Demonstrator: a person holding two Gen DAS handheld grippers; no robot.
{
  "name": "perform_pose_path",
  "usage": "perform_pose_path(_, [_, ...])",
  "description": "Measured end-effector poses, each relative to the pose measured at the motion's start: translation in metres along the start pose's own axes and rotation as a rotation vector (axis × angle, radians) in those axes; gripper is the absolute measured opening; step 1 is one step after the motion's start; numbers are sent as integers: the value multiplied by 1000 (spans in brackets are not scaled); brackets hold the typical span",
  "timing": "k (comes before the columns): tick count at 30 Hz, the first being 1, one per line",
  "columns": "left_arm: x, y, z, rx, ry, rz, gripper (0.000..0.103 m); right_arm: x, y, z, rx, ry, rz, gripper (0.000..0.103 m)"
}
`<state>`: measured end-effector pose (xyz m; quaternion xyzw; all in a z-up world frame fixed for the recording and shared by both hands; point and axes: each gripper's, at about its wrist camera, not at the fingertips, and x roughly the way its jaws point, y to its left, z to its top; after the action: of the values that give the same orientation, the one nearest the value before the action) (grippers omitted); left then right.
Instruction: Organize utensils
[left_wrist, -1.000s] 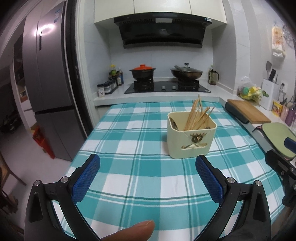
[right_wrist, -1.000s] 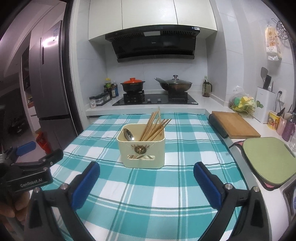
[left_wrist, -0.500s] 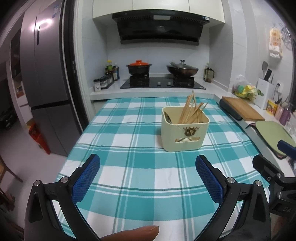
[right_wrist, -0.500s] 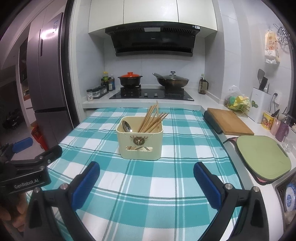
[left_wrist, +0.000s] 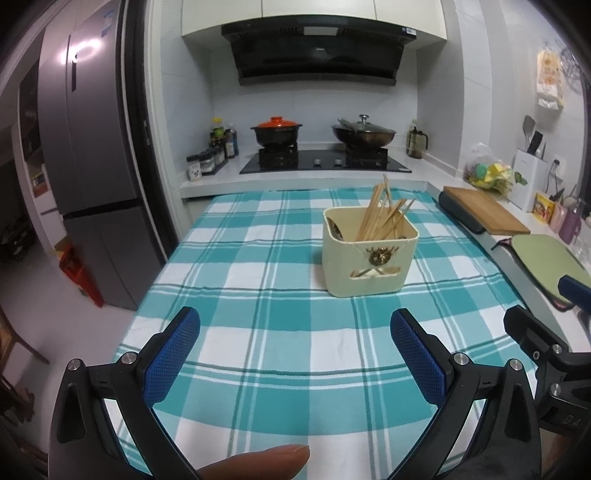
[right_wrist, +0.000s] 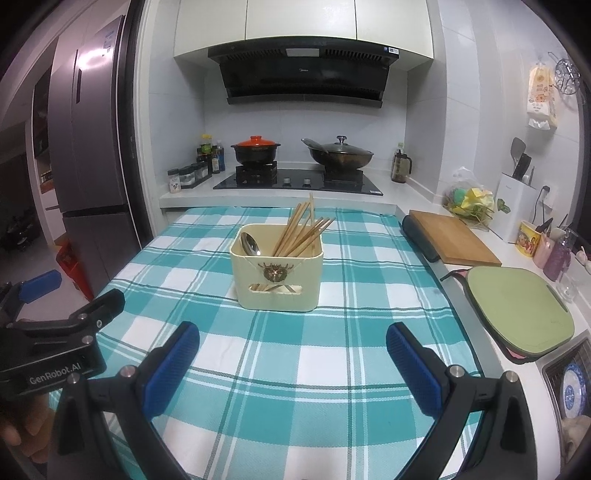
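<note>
A cream utensil holder (left_wrist: 369, 254) stands on the teal checked tablecloth (left_wrist: 258, 280); it also shows in the right wrist view (right_wrist: 277, 275). Several wooden chopsticks (right_wrist: 301, 230) and a metal spoon (right_wrist: 250, 243) stand in it. My left gripper (left_wrist: 295, 350) is open and empty, above the cloth's near edge, well short of the holder. My right gripper (right_wrist: 291, 363) is open and empty, also short of the holder. Each gripper shows at the edge of the other's view.
A stove with an orange-lidded pot (right_wrist: 255, 147) and a wok (right_wrist: 338, 153) is at the back. A wooden cutting board (right_wrist: 448, 236) and a green mat (right_wrist: 517, 306) lie on the right counter. A fridge (left_wrist: 85, 166) stands left.
Both grippers have drawn back and risen a little from the holder, which now looks smaller and farther. Both stay open and empty.
</note>
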<state>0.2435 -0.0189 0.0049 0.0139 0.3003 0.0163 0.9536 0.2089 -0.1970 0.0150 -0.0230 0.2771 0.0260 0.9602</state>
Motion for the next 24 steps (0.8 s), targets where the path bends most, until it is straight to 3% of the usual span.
perform_pose_path(24, [0, -6, 0, 1, 13, -17, 103, -5, 0, -1, 3, 6, -34, 103])
